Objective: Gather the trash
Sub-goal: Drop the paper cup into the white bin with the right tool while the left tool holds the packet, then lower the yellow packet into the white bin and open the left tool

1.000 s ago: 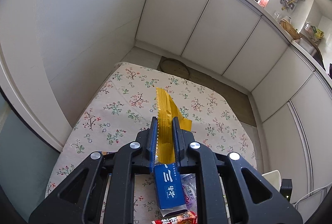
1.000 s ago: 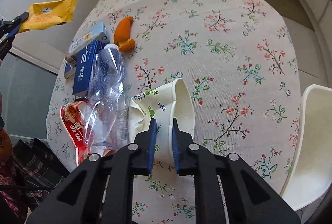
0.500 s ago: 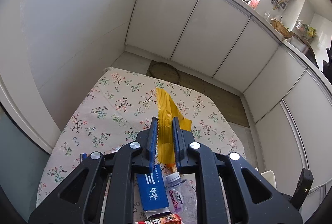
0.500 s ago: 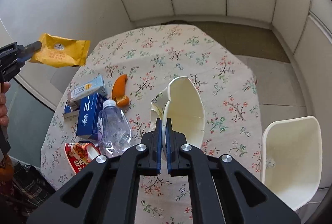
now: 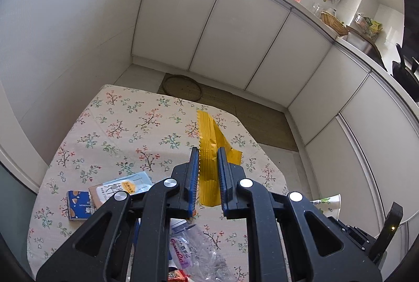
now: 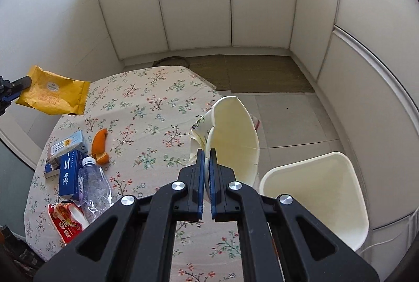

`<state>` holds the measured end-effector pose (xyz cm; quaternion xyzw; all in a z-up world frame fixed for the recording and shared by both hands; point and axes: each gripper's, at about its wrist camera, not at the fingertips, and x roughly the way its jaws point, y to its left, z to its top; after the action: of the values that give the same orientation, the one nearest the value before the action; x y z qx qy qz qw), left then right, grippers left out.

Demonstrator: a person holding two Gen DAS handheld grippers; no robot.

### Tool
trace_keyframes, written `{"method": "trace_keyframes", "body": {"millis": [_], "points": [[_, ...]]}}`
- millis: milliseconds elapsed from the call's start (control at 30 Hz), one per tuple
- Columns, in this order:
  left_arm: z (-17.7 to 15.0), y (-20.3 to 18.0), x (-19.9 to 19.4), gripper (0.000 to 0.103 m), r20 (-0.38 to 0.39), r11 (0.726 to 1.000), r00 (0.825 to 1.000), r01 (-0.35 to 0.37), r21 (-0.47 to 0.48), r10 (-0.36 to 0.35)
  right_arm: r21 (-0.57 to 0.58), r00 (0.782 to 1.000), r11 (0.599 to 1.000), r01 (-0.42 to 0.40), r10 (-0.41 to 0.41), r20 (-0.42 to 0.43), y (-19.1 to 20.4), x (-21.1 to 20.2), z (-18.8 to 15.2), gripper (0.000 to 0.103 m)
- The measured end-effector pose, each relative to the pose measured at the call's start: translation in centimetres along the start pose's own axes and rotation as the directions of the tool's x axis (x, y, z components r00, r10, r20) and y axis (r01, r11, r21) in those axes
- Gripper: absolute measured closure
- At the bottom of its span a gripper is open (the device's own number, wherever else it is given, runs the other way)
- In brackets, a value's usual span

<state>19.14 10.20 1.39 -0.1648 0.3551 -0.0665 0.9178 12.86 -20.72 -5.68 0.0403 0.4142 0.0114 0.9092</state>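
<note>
My left gripper (image 5: pixel 207 151) is shut on a yellow snack wrapper (image 5: pixel 208 140), held in the air over the floral table (image 5: pixel 117 130); the right wrist view shows the same wrapper (image 6: pixel 53 95) at far left. My right gripper (image 6: pixel 207 151) is shut on the rim of a crushed paper cup (image 6: pixel 230 140), lifted off the table near its right edge. On the table lie a clear plastic bottle (image 6: pixel 93 185), a blue box (image 6: pixel 69 174), a pale blue box (image 6: pixel 66 143), an orange peel (image 6: pixel 99 148) and a red wrapper (image 6: pixel 65 221).
A cream plastic bin (image 6: pixel 319 195) stands on the floor just right of the table, below the cup. White cabinets (image 6: pixel 199 2) run along the back and right. A woven mat (image 6: pixel 262 72) lies on the floor beyond the table.
The right gripper closed on the cup's rim and lifted it off the table, tilting up toward the bin. The left gripper drew back with the yellow wrapper still in it.
</note>
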Motion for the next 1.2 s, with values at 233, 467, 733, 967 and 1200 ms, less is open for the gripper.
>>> {"method": "trace_keyframes", "body": {"millis": [233,467,733,967,1200], "points": [[-1.1,-3.9,1.1,0.09,-0.021,0.997,0.999,0.048,0.056,-0.047,0.037,0.991,0.99,0.134,-0.133,-0.023,-4.3,-0.5,-0.5,0.1],[-2.6,-8.5,2.4,0.09,-0.055,0.987,0.994,0.103,0.12,-0.097,0.083,0.965,0.962,0.261,-0.256,-0.064,-9.0,-0.9,-1.4,0.1],[-4.5,-13.9,3.9,0.089,-0.098,0.968,0.983,0.169,0.184,-0.153,0.147,0.943,0.932,0.33,-0.318,-0.101,-13.4,-1.7,-2.8,0.093],[-6.2,-18.7,5.1,0.09,-0.131,0.944,0.971,0.227,0.24,-0.201,0.204,0.932,0.909,0.362,-0.357,-0.065,-16.3,-3.4,-3.7,0.06],[-7.9,-23.3,7.0,0.089,-0.168,0.915,0.953,0.29,0.28,-0.251,0.247,0.926,0.893,0.377,-0.371,-0.072,-19.1,-3.9,-4.7,0.06]]}}
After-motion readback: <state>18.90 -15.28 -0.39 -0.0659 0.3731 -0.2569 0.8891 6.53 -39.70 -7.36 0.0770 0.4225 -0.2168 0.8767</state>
